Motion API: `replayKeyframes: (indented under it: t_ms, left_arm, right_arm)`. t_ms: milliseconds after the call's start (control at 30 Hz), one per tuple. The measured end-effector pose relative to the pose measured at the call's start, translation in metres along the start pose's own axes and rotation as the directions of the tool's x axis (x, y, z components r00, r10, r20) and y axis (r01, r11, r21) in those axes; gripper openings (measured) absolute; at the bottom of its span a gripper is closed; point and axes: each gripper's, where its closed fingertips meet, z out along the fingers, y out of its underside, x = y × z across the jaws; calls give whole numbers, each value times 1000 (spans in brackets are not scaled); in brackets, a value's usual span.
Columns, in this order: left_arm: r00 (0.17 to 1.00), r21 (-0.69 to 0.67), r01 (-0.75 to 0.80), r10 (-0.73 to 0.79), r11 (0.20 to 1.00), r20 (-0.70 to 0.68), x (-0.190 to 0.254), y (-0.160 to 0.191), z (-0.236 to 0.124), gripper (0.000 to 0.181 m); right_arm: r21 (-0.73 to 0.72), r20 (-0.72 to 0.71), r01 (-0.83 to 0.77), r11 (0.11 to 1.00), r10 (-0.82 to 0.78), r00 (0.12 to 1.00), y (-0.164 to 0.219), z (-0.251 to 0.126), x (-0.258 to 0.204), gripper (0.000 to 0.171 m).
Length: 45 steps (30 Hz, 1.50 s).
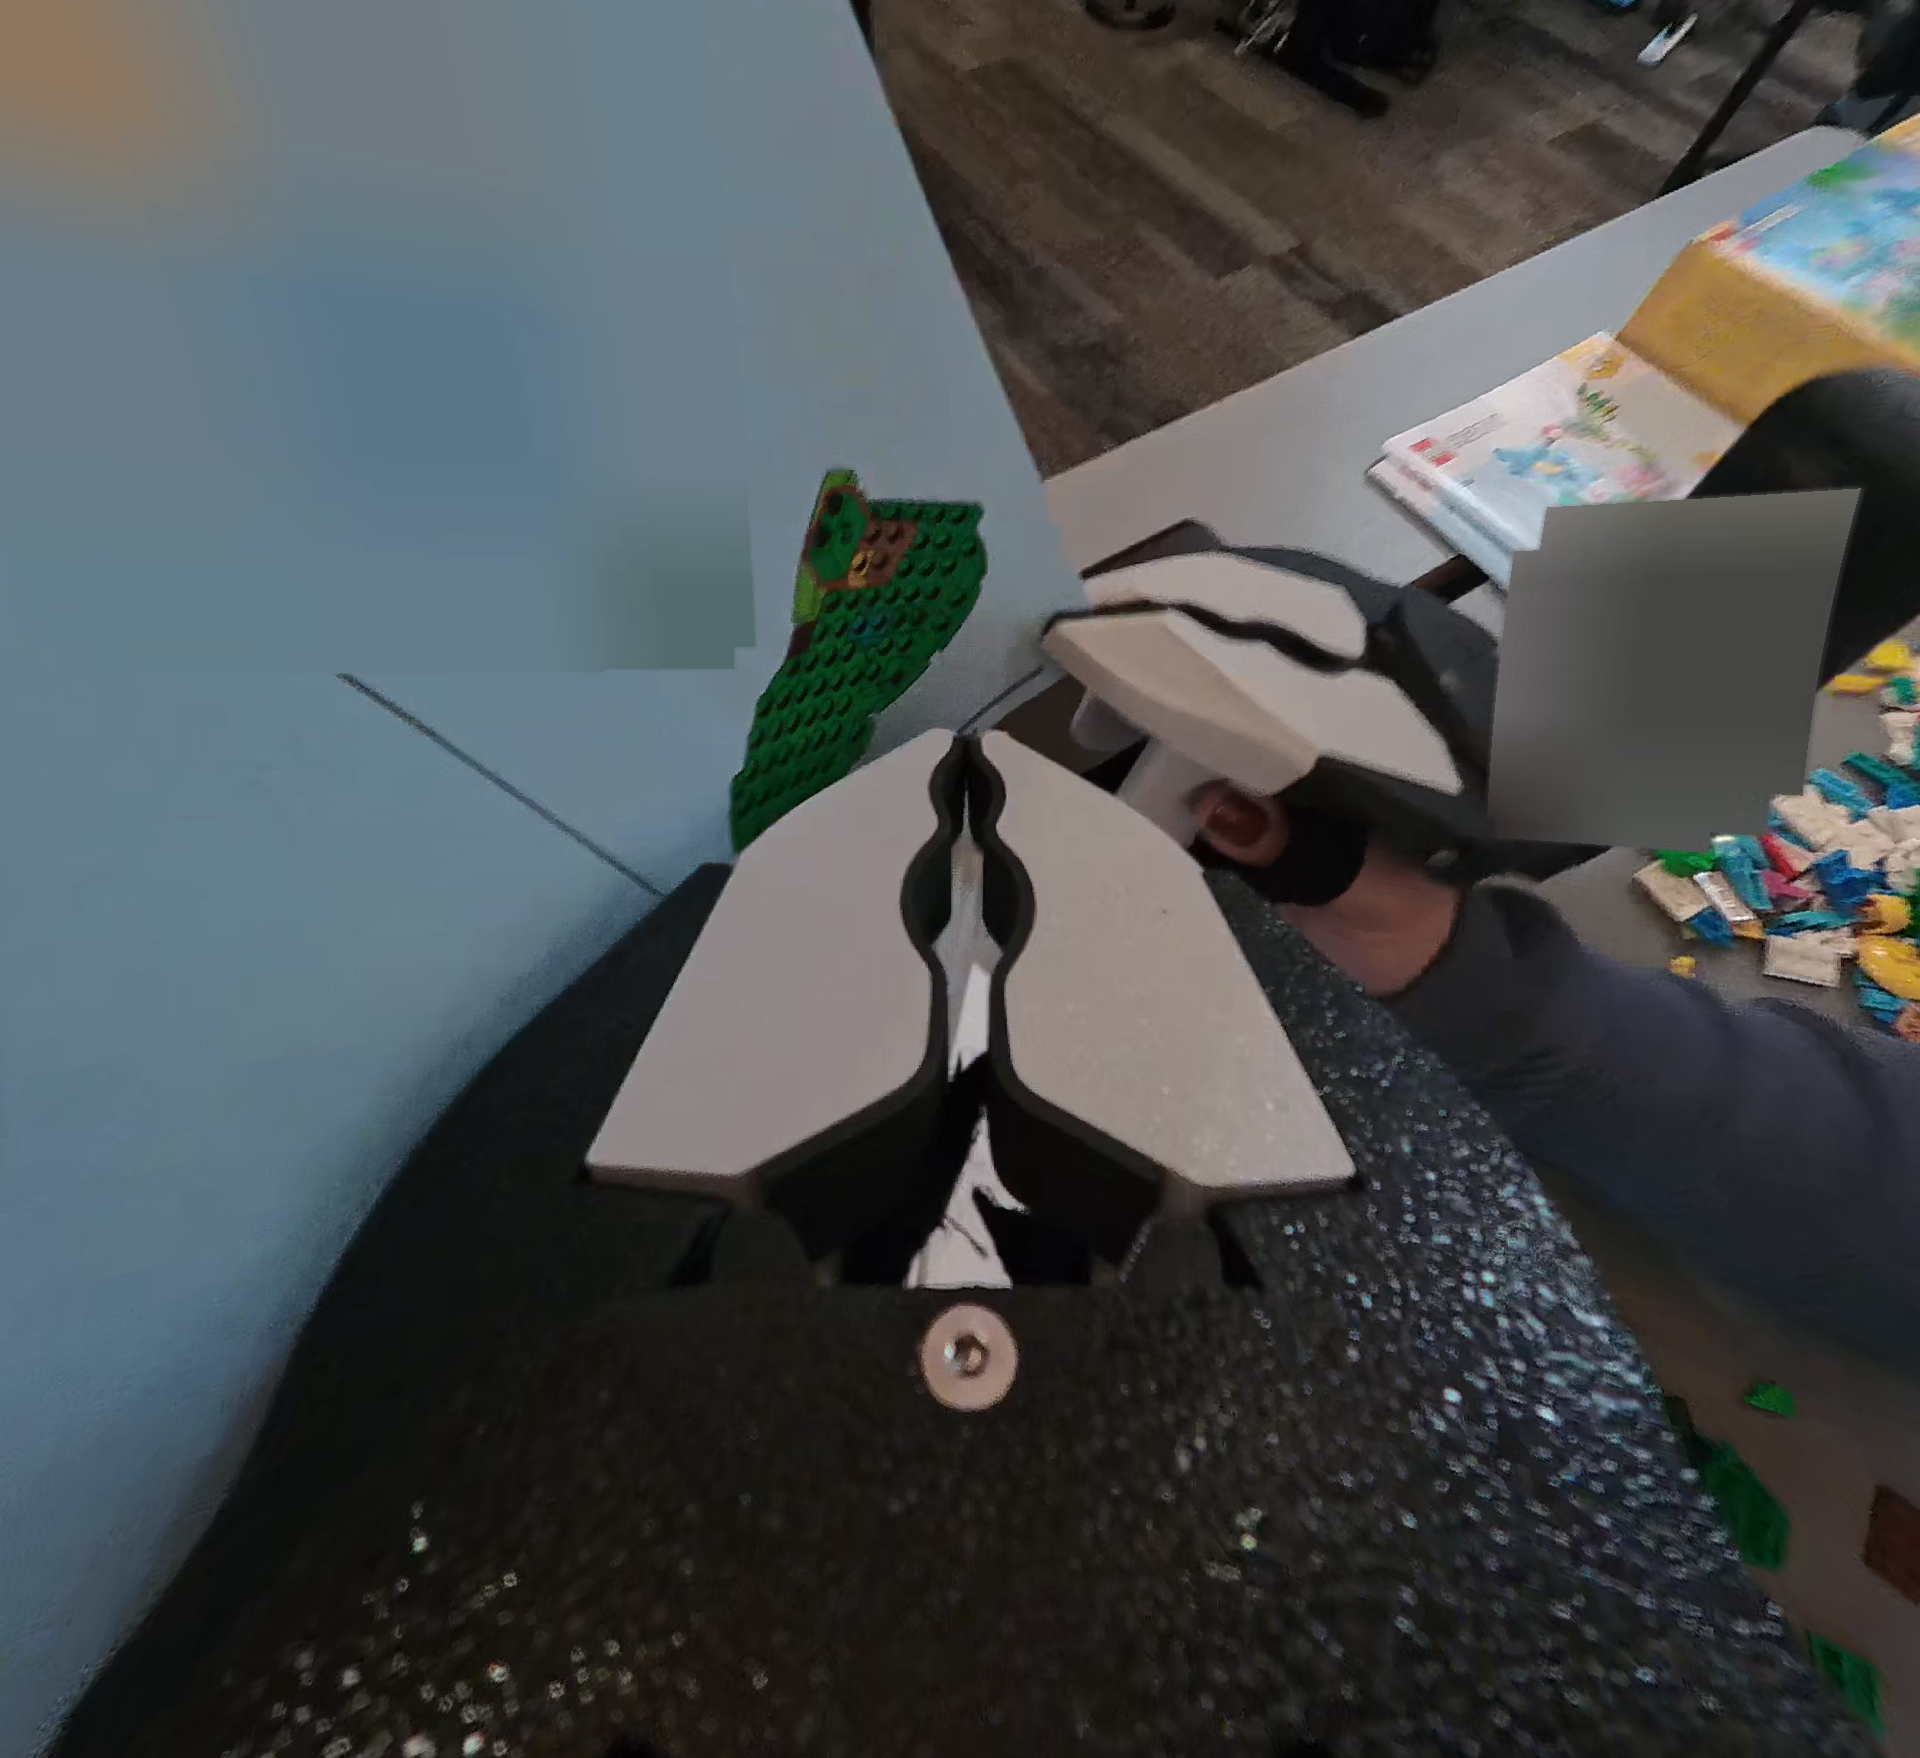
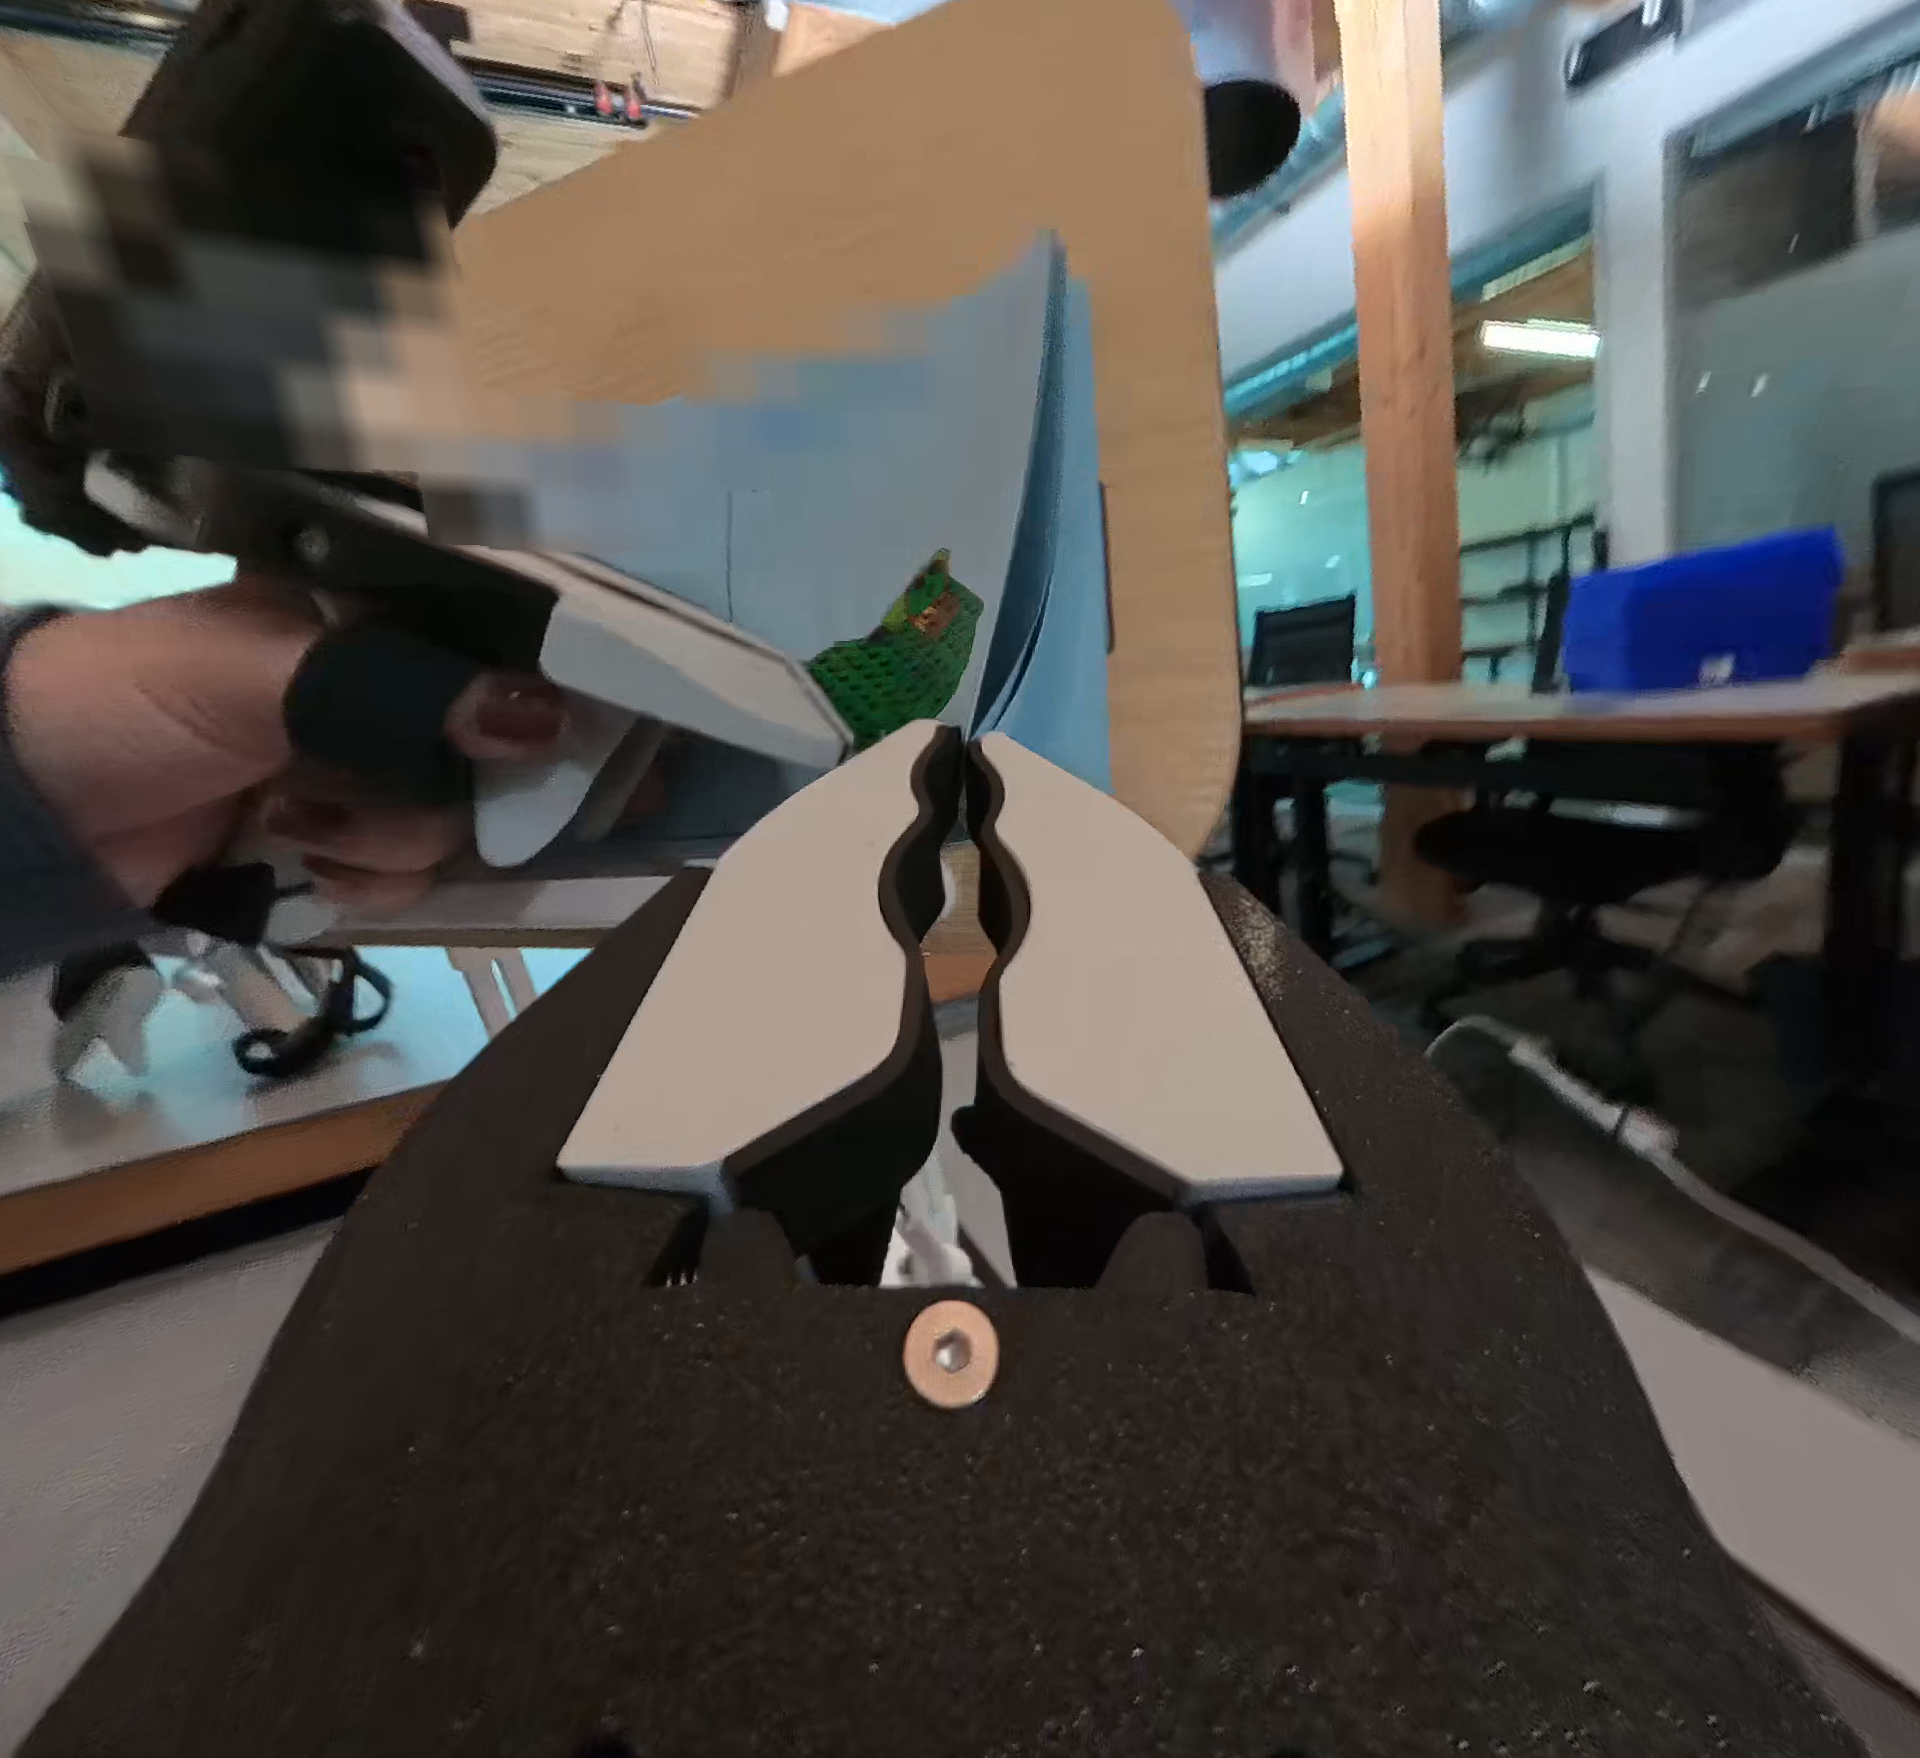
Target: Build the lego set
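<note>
Standing nearly upright above the surface [image 1: 1247, 461], the instruction booklet [image 1: 582, 773] shows a pale blue page that seems to carry a printed picture of a green studded plate [image 1: 862, 659]. It sits between the two tools, lifted rather than lying flat. I judge it light, thin and floppy: the leaves bow and fan in the right wrist view, so it will sag and could crease or tear if pulled hard. The safest hold is on the lower corner near the fold, several leaves together. The fold runs roughly bottom to top, and the open face turns toward the left wrist camera; the full outline is hidden, so its long axis is unclear. The left tool [image 1: 966, 752] is closed narrow with a white sliver of paper between its fingers. The right tool [image 2: 961, 742] is also closed, the page edges converging at its tips, seemingly pinched there. Farther right on the surface lie more booklets [image 1: 1538, 461], a yellow box [image 1: 1787, 295] and a pile of loose bricks [image 1: 1829, 867].
</note>
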Motion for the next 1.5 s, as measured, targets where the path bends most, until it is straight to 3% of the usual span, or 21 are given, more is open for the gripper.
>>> replayKeyframes:
  t_ms: [100, 300, 667, 1233, 1500]
  left_arm:
    - [999, 119, 10, -6, 993, -37, 9, -14, -7, 13]
    - [993, 223, 6, 21, 975, -117, 21, -24, -17, 12]
    - [991, 198, -35, 60, 979, -122, 26, -18, -16, 15]
    - [965, 219, 42, 17, 975, -263, 34, -18, -19, 0]
    - [941, 225, 37, 42, 974, -337, 43, -18, -24, 0]
  right_arm:
    - [54, 25, 135, 989, -137, 990, -4, -4, -14, 0]
    - [78, 48, 283, 956, -287, 957, -5, -5, -30, 0]
    - [67, 36, 407, 911, -410, 912, -2, -3, -40, 0]
    - [102, 47, 389, 916, -395, 917, -5, -6, -42, 1]
    - [202, 47, 339, 919, -355, 934, -20, -16, -39, 31]
